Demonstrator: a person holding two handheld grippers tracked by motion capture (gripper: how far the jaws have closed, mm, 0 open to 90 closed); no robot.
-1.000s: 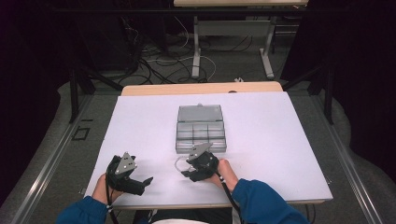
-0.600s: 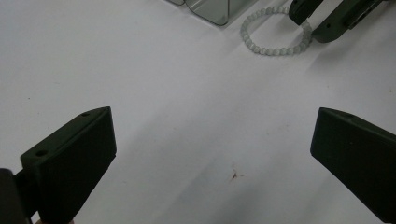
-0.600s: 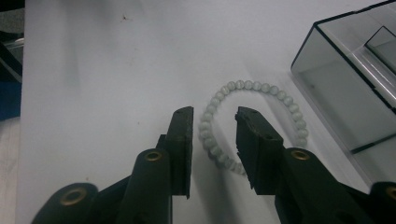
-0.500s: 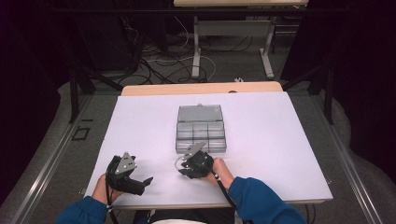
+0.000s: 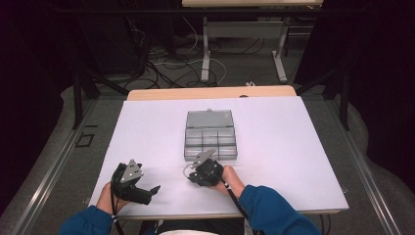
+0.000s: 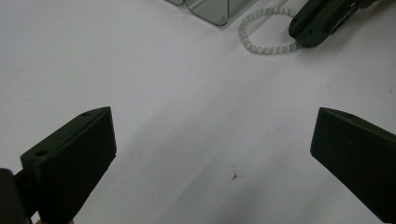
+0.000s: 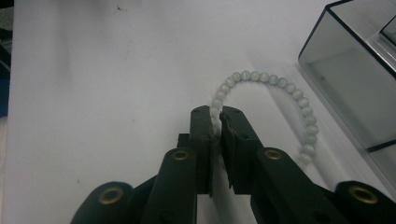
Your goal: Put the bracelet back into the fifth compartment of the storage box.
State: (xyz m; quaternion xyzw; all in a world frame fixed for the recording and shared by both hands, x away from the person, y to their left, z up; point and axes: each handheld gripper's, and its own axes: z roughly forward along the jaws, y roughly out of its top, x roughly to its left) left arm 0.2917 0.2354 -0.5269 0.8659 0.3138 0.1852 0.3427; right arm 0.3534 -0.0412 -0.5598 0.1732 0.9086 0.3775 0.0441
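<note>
From high up, my right claw (image 5: pixel 192 172) and my hand cover most of the bead bracelet (image 5: pixel 186 170), so I see just a small pale loop at about 9 o'clock from the claw. The bracelet lies on the white worktop (image 5: pixel 293 147), just beside the near left corner of the clear box (image 5: pixel 210 134), at about 7 o'clock from the box. The box has little rooms inside, but I cannot tell what is in them. In my right gripper view the box (image 7: pixel 355 79) is cut off at the edge, and part of the bracelet (image 7: pixel 261 78) hides behind my jaws. My right claw (image 7: pixel 217 114) has just been closing, and now its jaws pinch one side of the bead ring, with the rest of the ring lying on the worktop. My left claw (image 5: pixel 147 188) sits near the front edge, well apart from the box. Its jaws stand wide open and hold nothing. In my left gripper view, the bracelet (image 6: pixel 254 32) is far off at about 1 o'clock.
</note>
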